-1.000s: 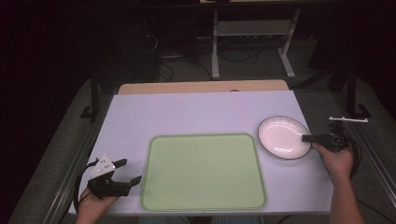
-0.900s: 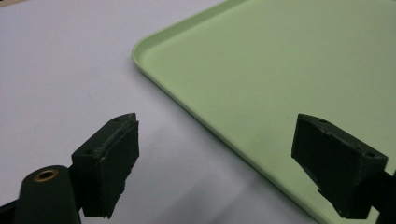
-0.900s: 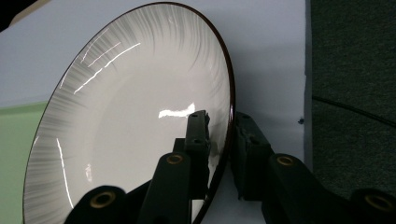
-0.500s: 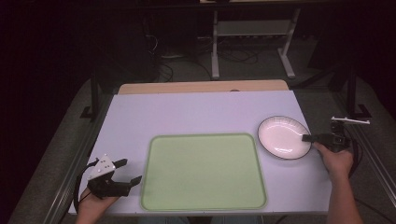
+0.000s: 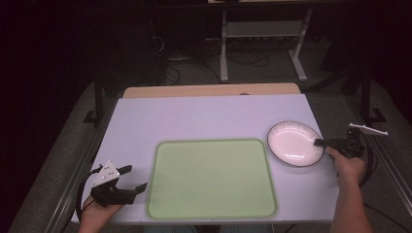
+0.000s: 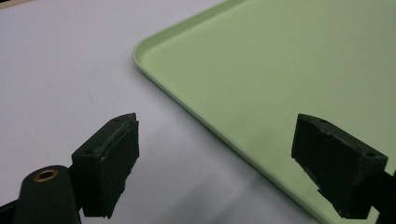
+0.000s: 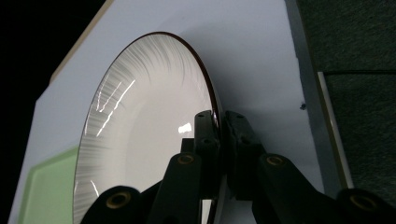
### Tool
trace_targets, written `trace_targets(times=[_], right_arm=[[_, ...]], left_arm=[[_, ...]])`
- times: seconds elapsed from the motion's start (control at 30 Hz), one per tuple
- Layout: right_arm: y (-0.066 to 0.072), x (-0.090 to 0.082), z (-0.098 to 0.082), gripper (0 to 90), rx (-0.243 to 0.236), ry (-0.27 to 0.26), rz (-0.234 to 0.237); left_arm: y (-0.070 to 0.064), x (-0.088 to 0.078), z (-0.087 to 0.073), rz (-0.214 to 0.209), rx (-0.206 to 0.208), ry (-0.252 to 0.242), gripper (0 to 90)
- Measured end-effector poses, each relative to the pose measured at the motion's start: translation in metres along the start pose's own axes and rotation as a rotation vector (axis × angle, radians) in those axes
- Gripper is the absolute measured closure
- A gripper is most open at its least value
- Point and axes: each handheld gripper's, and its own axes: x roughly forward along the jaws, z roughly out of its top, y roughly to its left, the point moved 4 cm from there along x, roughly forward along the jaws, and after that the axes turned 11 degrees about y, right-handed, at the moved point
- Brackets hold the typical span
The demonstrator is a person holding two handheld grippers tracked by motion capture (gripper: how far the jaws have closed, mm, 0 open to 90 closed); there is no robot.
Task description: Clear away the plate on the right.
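A white plate with a dark rim [image 5: 291, 142] lies on the white table at the right, next to a pale green tray [image 5: 212, 179]. My right gripper [image 5: 319, 142] is at the plate's right edge. In the right gripper view its jaws [image 7: 219, 115] have just been closing and now pinch the rim of the plate [image 7: 140, 116] between their pads. My left gripper [image 5: 137, 177] rests at the front left, just off the tray's left edge. In the left gripper view it [image 6: 217, 126] is open with nothing between its jaws, over the table and the tray's corner [image 6: 280, 60].
The tray holds nothing. Bare white tabletop [image 5: 204, 116] stretches behind the tray and to its left. A wooden strip [image 5: 209, 90] runs along the table's far edge. The table's right edge [image 5: 330, 160] is close beside the plate. Metal frames and cables stand on the dark floor beyond.
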Motion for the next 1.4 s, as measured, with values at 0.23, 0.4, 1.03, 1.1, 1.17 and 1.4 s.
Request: trace_targets(times=[0.23, 0.4, 1.03, 1.1, 1.17, 1.4], right_arm=[[0.002, -0.001, 0.0, 83.0, 0.004, -0.017, 0.013], [0.006, -0.005, 0.001, 82.3, -0.005, -0.02, 0.025], [0.028, -0.019, 0.002, 81.3, -0.092, -0.033, 0.107], [0.03, -0.022, 0.001, 81.0, -0.112, -0.029, 0.098], [0.031, -0.025, 0.0, 81.1, -0.127, -0.025, 0.09], [0.031, -0.032, -0.009, 81.1, -0.15, -0.001, 0.122]], left_arm=[[0.002, -0.001, -0.001, 0.002, -0.011, -0.004, 15.0], [0.002, -0.001, -0.001, 0.004, -0.011, -0.007, 15.0], [0.002, -0.001, -0.001, 0.004, -0.013, -0.007, 15.0], [0.002, -0.001, -0.001, 0.004, -0.011, -0.007, 15.0], [0.001, -0.001, -0.001, 0.004, -0.012, -0.008, 15.0], [0.001, 0.0, -0.001, 0.005, -0.013, -0.008, 15.0]])
